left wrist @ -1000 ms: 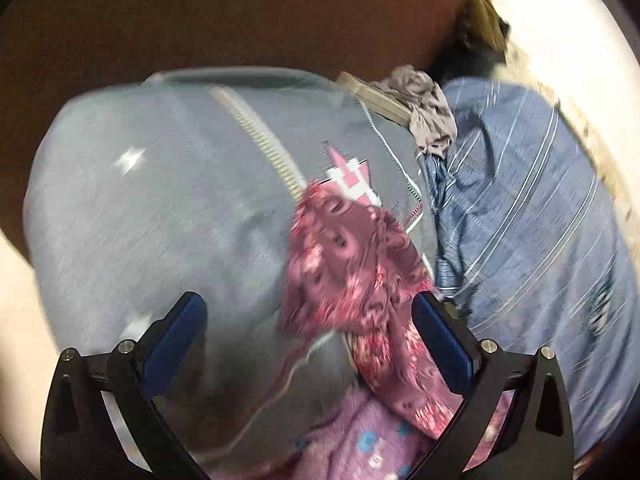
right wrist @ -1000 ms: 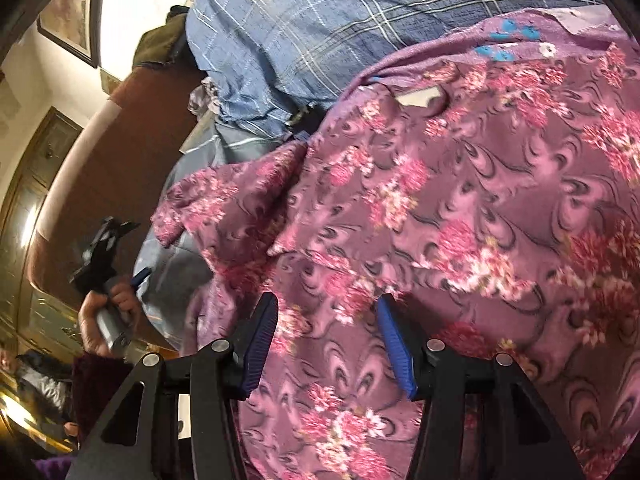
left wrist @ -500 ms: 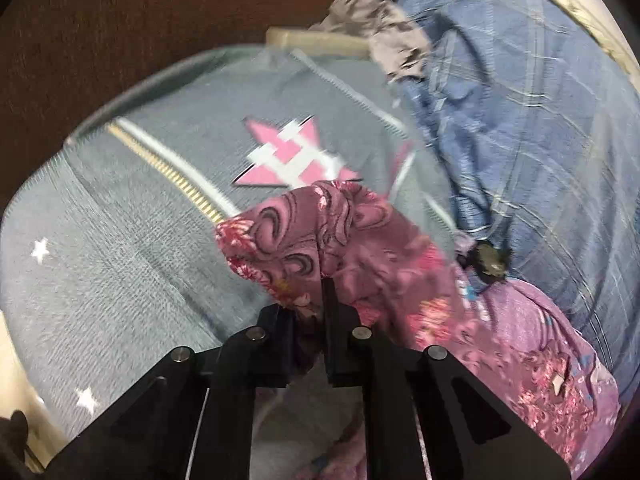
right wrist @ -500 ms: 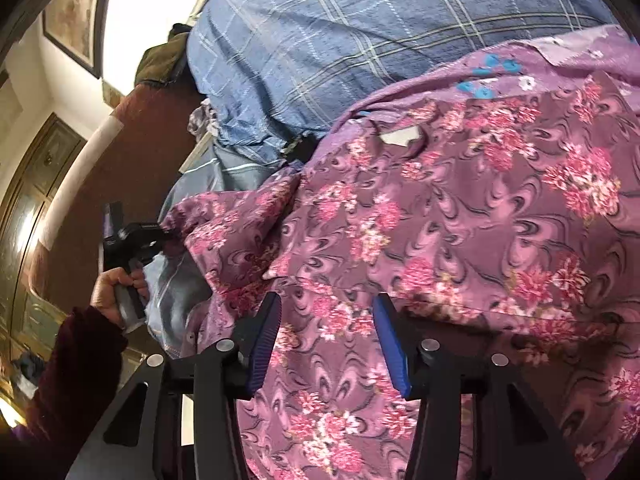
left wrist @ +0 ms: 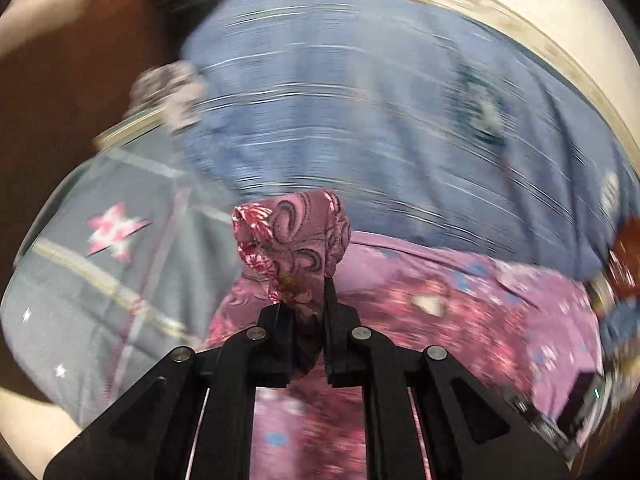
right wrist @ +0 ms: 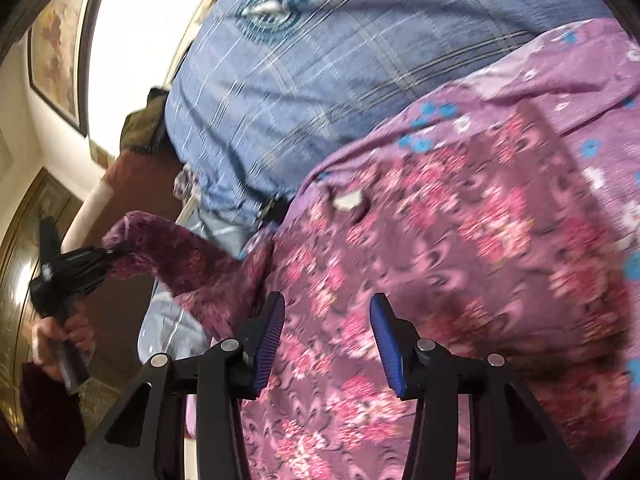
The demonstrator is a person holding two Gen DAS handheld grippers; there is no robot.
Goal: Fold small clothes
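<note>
Where the left claw [left wrist: 306,308] presses together, it pinches a bunched corner of the floral garment [left wrist: 296,240], which rises just above its tips; the rest spreads below over a lilac sheet [left wrist: 460,264], with a blue checked cloth [left wrist: 380,120] and a grey star-print fabric [left wrist: 80,280] behind, all blurred. In the right wrist view, the right claw [right wrist: 326,332] stands spread over the soft, swirl-patterned garment [right wrist: 440,240], touching nothing, while the left claw [right wrist: 108,256], gripped in a fist, pulls a sleeve-like end up leftward.

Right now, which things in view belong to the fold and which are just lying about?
In the job:
floral garment
left gripper, shut on its corner
right gripper, open above it

Lying about:
blue plaid cloth
grey star blanket
grey rag
</note>
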